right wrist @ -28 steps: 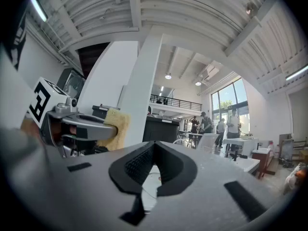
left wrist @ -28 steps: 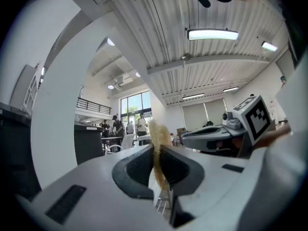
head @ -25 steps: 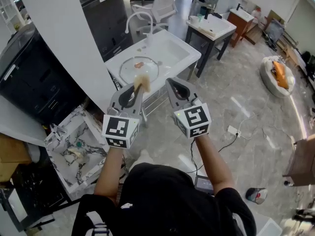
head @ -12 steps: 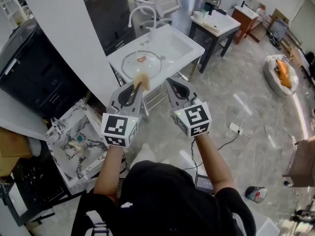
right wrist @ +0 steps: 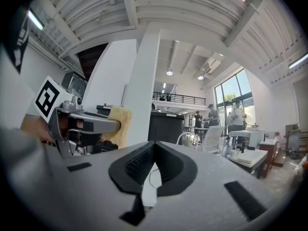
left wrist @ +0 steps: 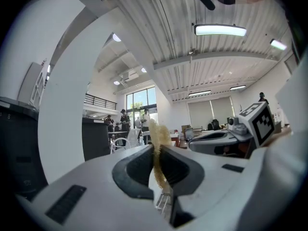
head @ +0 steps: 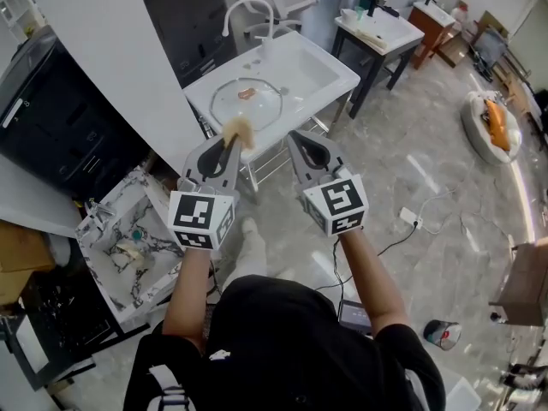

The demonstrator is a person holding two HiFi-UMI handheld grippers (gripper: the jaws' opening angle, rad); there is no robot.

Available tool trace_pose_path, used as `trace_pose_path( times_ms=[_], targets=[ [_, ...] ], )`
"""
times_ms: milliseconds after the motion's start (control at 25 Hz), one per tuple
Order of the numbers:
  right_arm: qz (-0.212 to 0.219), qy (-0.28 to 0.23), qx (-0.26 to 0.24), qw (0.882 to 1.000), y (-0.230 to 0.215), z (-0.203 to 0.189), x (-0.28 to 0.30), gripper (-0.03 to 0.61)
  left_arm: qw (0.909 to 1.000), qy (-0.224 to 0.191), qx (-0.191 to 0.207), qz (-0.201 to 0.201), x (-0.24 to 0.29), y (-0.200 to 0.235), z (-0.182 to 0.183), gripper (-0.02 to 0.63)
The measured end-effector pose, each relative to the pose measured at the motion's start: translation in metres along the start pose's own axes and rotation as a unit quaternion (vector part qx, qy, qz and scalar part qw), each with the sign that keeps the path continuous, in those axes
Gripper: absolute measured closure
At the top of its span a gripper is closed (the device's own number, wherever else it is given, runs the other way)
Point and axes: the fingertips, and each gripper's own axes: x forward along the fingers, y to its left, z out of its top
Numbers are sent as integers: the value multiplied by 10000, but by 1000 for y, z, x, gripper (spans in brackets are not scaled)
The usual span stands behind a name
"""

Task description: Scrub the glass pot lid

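A round glass pot lid with a brownish knob lies on the left part of a white sink unit. My left gripper is shut on a yellow sponge, held in the air just short of the sink's near edge. The sponge shows pinched between the jaws in the left gripper view. My right gripper hangs beside the left one, shut with nothing in it. In the right gripper view the jaws meet at the tip, and the sponge shows at the left.
A curved tap rises at the sink's back. A white pillar and a black cabinet stand to the left. A marbled box lies on the floor at my left. A small table stands behind the sink.
The sink and lid have drawn a little nearer in the head view. Both grippers stay shut, and the left one has shifted slightly left with the sponge.
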Motion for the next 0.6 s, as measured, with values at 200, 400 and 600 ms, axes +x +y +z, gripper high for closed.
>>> trace_pose_path(
  times_ms=[200, 400, 600],
  targets=[
    [50, 73, -41, 10000, -5, -5, 17, 580, 10000, 0, -69, 15, 16, 11, -3, 592],
    [108, 113, -83, 9998, -16, -7, 44, 580, 9999, -15, -93, 36, 38, 31, -5, 592],
    [192, 152, -117, 9996, -31, -9, 80, 580, 9999, 22, -158, 56, 68, 58, -12, 592]
  ],
)
